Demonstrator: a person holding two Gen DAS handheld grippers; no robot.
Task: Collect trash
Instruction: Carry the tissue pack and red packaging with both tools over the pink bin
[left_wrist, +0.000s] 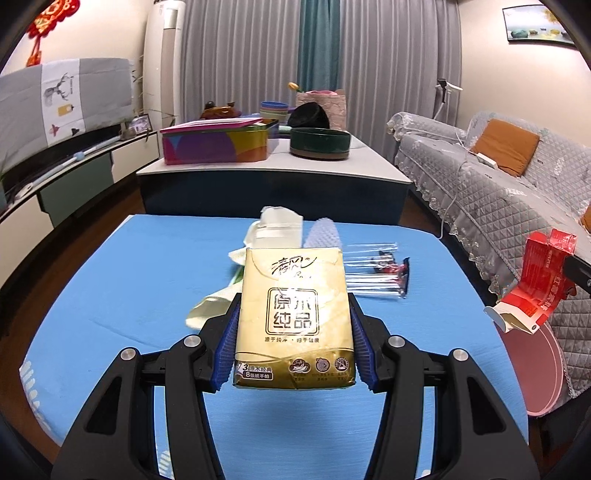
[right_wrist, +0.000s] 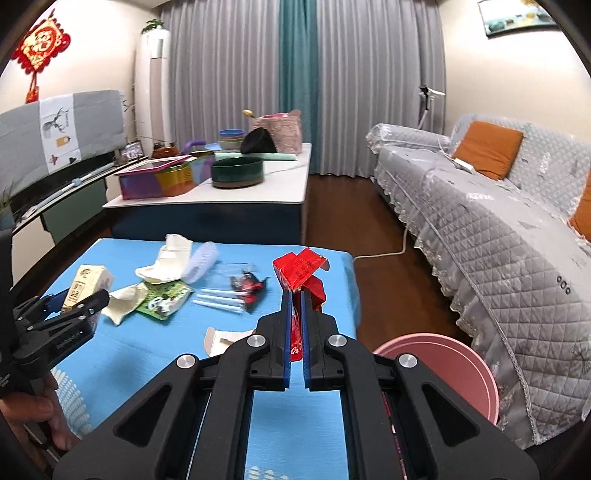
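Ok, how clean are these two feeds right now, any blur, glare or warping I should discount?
Left wrist: tissue pack sharp, slight sheen; clear wrapper streaked. Right wrist: red carton sharp, wrapper smeared. Both: fisheye bends curtains and table edges, corners dark.

The tissue pack (left_wrist: 293, 317) sits between the fingers of the left gripper (left_wrist: 293, 347), above the table (left_wrist: 129, 280). Behind it on the table lie the crumpled paper (left_wrist: 275, 227) and the plastic wrapper (left_wrist: 373, 271). The flattened carton (right_wrist: 301, 280) stands between the fingers of the right gripper (right_wrist: 295, 345), at the table's right edge. The bin (right_wrist: 443, 365) stands right of the table, before the sofa (right_wrist: 498, 240).
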